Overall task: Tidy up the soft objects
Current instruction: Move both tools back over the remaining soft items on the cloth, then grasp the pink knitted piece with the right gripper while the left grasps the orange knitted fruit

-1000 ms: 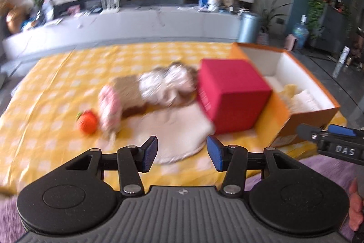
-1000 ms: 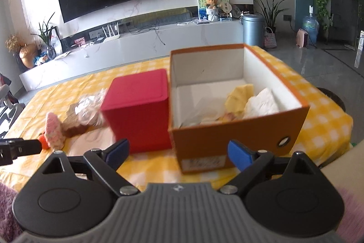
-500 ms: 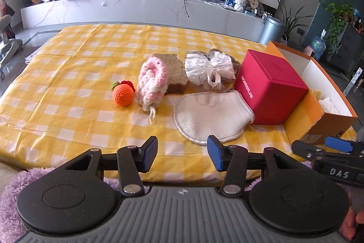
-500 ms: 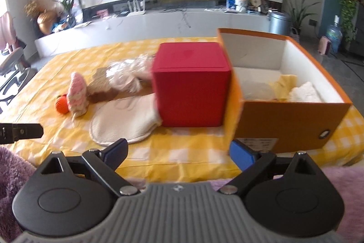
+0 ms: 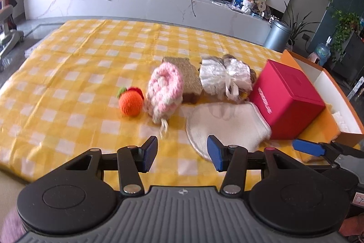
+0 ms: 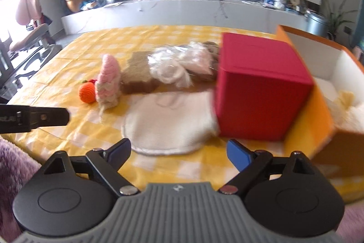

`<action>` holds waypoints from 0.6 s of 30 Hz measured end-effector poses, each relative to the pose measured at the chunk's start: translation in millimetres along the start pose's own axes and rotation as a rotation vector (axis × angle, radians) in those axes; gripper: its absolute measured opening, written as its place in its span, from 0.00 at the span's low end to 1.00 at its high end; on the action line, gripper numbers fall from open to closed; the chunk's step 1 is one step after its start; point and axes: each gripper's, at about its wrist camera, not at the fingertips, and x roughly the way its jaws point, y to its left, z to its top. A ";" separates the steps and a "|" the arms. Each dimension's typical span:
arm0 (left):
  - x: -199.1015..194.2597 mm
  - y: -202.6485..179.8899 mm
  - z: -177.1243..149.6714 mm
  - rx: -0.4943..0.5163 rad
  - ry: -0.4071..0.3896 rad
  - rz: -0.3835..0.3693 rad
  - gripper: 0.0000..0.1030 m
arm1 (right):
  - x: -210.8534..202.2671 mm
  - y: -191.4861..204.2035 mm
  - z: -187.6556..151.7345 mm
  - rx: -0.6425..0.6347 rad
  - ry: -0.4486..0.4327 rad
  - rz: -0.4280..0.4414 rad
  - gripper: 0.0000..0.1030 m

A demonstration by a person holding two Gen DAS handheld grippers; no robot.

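Note:
On the yellow checked cloth (image 5: 75, 70) lie an orange crochet fruit (image 5: 131, 103), a pink knitted piece (image 5: 165, 90), a brown woven pad (image 5: 188, 74), a white wrapped bundle (image 5: 225, 78) and a cream round mitt (image 5: 225, 126). A red box (image 5: 286, 104) stands beside the open orange box (image 5: 341, 97), which holds pale soft items (image 6: 350, 106). My left gripper (image 5: 182, 155) is open and empty, just short of the mitt. My right gripper (image 6: 179, 152) is open and empty, near the mitt (image 6: 168, 124) and red box (image 6: 259, 88).
A white TV bench (image 5: 145, 3) with clutter runs behind the table. A grey bin (image 5: 276, 35) and plants stand at the right. A chair (image 6: 29, 38) stands at the left. Purple fluffy fabric (image 6: 11, 165) lies at the near edge.
Both grippers have swung left and moved closer to the soft items. The right view turned from the orange box toward the mitt and red box. Both stayed open.

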 end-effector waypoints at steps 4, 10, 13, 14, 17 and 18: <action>11.0 7.1 15.0 0.026 -0.008 0.019 0.56 | 20.4 17.2 19.8 -0.041 -0.015 0.058 0.78; 35.8 40.4 35.2 -0.003 0.056 0.105 0.56 | 50.7 40.3 46.2 -0.067 -0.026 0.151 0.77; 44.9 54.7 44.6 -0.004 0.072 0.121 0.56 | 67.9 56.9 54.7 -0.099 -0.024 0.202 0.77; 47.1 58.3 47.1 -0.005 0.074 0.124 0.56 | 74.2 62.7 56.5 -0.114 -0.020 0.217 0.77; 55.5 67.1 51.6 -0.009 0.088 0.116 0.56 | 93.8 78.6 60.6 -0.150 -0.003 0.233 0.71; 58.7 68.5 51.9 -0.009 0.095 0.110 0.56 | 99.8 82.3 61.7 -0.156 0.002 0.236 0.69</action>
